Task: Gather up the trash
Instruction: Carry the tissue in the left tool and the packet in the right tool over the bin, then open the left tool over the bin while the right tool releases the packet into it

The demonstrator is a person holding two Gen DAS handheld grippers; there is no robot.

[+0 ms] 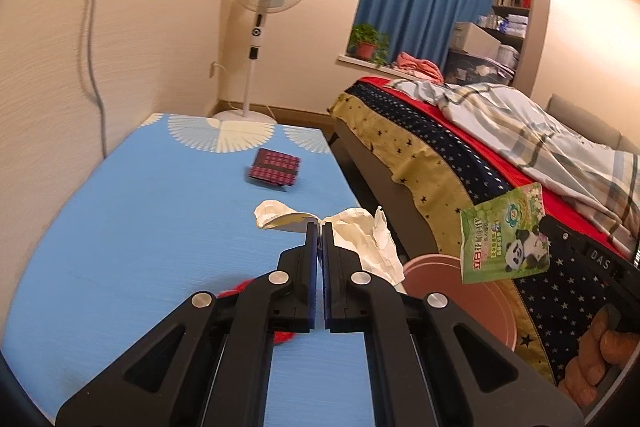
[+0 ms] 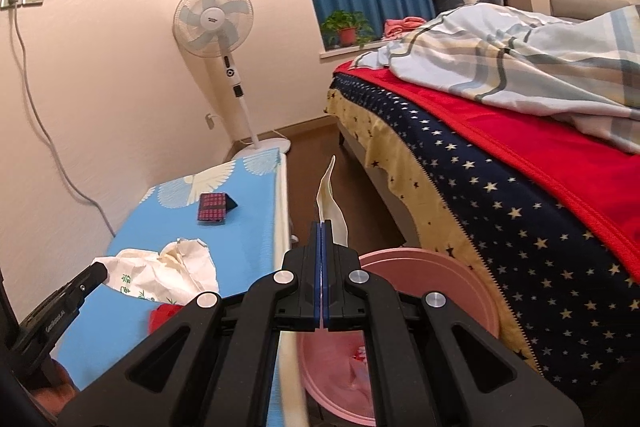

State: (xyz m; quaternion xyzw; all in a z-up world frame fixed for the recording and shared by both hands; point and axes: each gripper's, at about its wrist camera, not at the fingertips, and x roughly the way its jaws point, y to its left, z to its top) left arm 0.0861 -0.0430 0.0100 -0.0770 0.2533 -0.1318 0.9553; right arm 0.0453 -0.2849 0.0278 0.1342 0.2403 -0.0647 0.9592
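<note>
Trash is riding in both hand-held grippers: our left hand-held gripper [image 1: 320, 227] is clenching crumpled paper [image 1: 360, 239] over the worktop [image 1: 140, 227], our right hand-held gripper [image 2: 322, 227] is pinching a green packet [image 1: 504, 235]. We are keeping both clamped until they are hanging squarely above the pink bin [image 2: 440, 279].

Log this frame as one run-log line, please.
left gripper: shut on crumpled paper | right gripper: shut on green packet | pink bin: beside table, below packet
</note>
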